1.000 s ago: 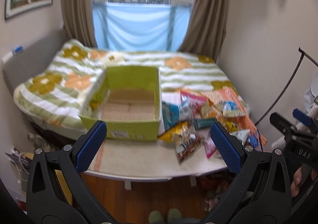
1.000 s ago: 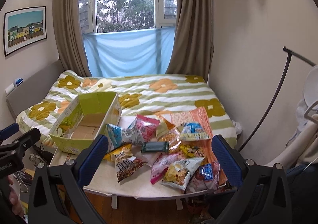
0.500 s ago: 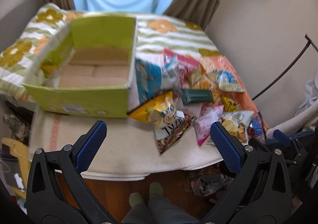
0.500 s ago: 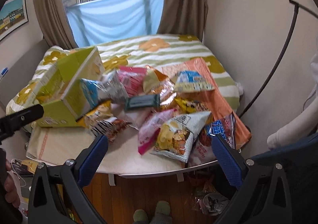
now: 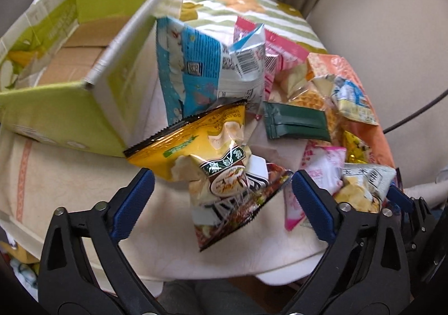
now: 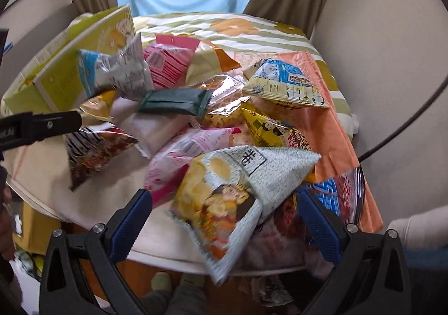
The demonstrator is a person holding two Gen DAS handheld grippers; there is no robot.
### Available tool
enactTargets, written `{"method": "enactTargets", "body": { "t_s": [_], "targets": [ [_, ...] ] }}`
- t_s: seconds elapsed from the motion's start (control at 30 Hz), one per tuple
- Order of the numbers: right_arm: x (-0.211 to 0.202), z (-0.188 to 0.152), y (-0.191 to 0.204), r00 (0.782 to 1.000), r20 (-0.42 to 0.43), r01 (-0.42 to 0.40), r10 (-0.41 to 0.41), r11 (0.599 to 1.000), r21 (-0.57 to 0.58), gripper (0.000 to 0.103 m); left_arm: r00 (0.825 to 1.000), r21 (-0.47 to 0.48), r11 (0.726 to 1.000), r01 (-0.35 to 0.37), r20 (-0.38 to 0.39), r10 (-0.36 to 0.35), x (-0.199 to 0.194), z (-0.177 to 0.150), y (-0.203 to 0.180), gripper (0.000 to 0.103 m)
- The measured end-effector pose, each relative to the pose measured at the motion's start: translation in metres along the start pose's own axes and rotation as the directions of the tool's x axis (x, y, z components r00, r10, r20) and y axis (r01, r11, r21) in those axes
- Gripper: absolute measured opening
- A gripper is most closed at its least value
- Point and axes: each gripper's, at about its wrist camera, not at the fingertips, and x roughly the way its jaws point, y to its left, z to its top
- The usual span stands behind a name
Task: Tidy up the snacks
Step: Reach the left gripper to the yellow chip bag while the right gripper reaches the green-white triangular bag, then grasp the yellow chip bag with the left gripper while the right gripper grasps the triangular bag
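Snacks lie heaped over the right half of the surface (image 5: pixel 70 175), beside the green cardboard box (image 5: pixel 64 116) at its left edge. My left gripper (image 5: pixel 222 192) tilts steeply down, jaws spread and just now narrowing, over a striped noodle packet (image 5: pixel 232 203) that the pads do not touch. My right gripper (image 6: pixel 224 211) is spread over a pale chip bag (image 6: pixel 224 197) near the front edge; its printed characters are too small to read. A barcode shows on the blue bag (image 5: pixel 201 68).

Glossy plastic snack bags (image 5: pixel 224 183), matt cardboard box (image 5: pixel 64 116)
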Motion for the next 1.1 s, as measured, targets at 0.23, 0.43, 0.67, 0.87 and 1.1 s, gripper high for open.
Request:
{"method": "enactTargets", "body": {
  "t_s": [0.23,0.43,0.67,0.87,1.1],
  "targets": [
    [0.017,0.004,-0.002,1.0,0.019,0.005,-0.003,0.992,-0.122,0.103,0.999,-0.019,0.999,-0.026,-0.028,0.025,0.026,-0.003,-0.003,0.092],
    [0.027,0.006,-0.002,1.0,0.007,-0.012,0.013,0.988,-0.157,0.099,0.999,-0.036,0.999,-0.031,-0.035,0.03,0.032,-0.003,-0.001,0.08],
    [0.031,0.007,-0.007,0.999,-0.013,-0.033,0.031,0.987,-0.156,0.072,0.999,-0.018,1.0,-0.007,-0.044,0.006,0.032,-0.008,-0.007,0.052],
    [0.026,0.005,-0.008,0.998,-0.025,-0.056,0.054,0.989,-0.139,0.059,0.999,-0.019,1.0,0.015,-0.043,-0.016,0.025,-0.01,-0.003,0.047],
    [0.007,0.007,-0.014,0.998,0.005,-0.055,0.056,0.993,-0.103,0.059,0.999,0.002,1.0,0.024,-0.033,-0.024,0.004,-0.014,-0.007,0.045]
  ]
}}
